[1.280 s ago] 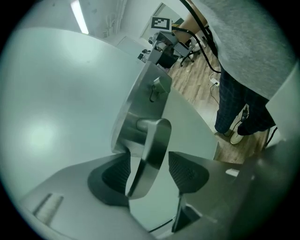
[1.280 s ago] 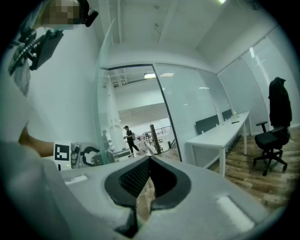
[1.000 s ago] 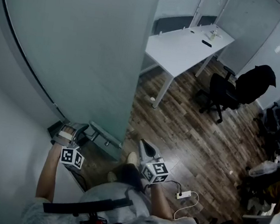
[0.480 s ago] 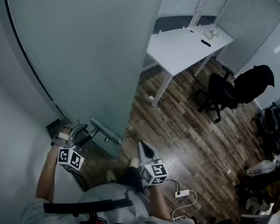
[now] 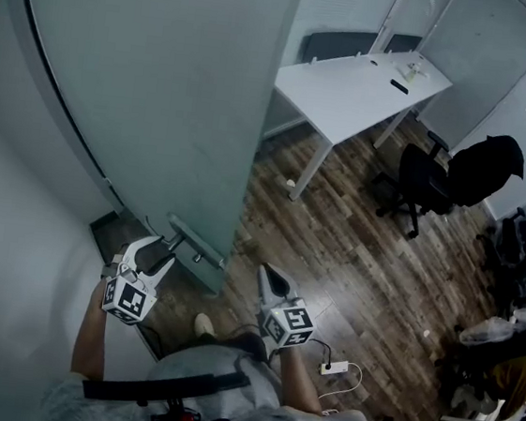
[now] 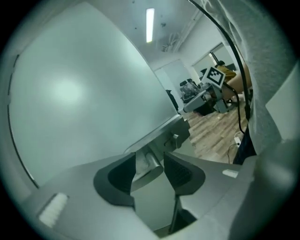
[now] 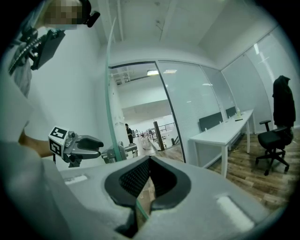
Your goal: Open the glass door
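The glass door (image 5: 162,99) fills the far left of my head view, a tall frosted panel; its free edge (image 5: 250,156) runs straight up and down, and the right gripper view catches that edge as a thin green line; left of the door a white wall (image 5: 13,252) stands close beside my left arm, so there is little room on that side; right of the edge the wooden floor (image 5: 351,262) lies open as far as a white desk (image 5: 352,92) and a black office chair (image 5: 436,182), with a power strip (image 5: 338,366) and its cable on the boards near my right side; the door handle (image 5: 195,243) sits low on the panel just inside the free edge, a short bar with its long axis about level along the glass; my left gripper (image 5: 166,250) points at it, its jaws have just been closing, and the bar's near end fills the gap from pad to pad; my right gripper (image 5: 267,273) hangs just right of the door edge, jaws together on nothing, apart from door and handle
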`<state>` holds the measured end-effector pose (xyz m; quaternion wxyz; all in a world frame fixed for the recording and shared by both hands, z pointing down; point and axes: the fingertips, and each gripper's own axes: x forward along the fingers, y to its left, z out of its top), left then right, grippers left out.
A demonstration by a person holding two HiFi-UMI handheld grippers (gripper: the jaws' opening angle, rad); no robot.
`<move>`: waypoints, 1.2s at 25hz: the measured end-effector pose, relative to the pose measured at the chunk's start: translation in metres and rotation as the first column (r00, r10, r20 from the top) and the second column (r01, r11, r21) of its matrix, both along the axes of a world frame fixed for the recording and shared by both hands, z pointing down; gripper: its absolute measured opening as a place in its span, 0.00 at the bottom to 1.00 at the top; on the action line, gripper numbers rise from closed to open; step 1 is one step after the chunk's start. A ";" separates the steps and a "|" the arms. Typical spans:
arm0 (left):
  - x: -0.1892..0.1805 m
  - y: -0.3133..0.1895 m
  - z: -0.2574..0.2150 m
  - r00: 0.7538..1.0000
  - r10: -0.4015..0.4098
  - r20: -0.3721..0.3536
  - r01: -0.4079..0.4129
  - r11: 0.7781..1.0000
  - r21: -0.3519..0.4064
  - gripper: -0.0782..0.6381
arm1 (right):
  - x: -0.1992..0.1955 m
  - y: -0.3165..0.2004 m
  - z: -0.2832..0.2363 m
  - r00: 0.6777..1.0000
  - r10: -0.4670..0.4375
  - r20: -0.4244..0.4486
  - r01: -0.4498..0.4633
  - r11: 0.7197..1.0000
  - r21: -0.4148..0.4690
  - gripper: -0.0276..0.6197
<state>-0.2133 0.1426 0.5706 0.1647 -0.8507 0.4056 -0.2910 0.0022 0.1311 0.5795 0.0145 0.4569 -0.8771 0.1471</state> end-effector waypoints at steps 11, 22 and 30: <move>0.023 0.020 -0.009 0.934 -0.233 -0.270 0.236 0.972 -0.022 0.28 | 0.019 -0.007 -0.003 0.994 -0.108 -0.011 0.108 0.994 0.011 0.05; 0.055 0.046 -0.028 0.825 -0.373 -0.425 0.406 0.914 -0.015 0.20 | 0.048 0.007 -0.007 0.977 -0.211 -0.007 0.211 0.977 0.012 0.05; 0.084 0.071 -0.030 0.792 -0.410 -0.453 0.453 0.891 -0.015 0.14 | 0.073 0.027 -0.004 0.971 -0.238 0.005 0.238 0.971 0.015 0.05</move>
